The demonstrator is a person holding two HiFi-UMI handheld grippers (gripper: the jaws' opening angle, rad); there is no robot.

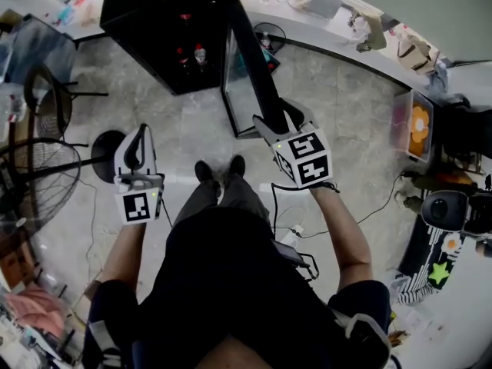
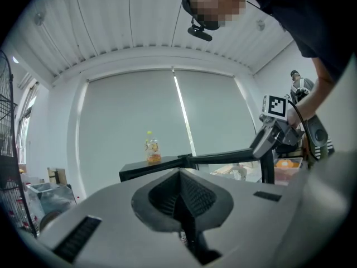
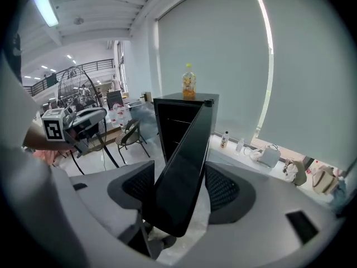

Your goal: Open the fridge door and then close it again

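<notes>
Fridge door (image 3: 187, 149) between wide jaws, right hand-held gripper (image 3: 181, 187) (unclamped); left hand-held gripper (image 2: 179, 197) closed, empty.

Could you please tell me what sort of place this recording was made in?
Probably an open office or lab, not a home kitchen: a black fridge stands alone on a tiled floor, a pedestal fan stands nearby, and a long ledge under roller blinds holds bags and bottles.
</notes>
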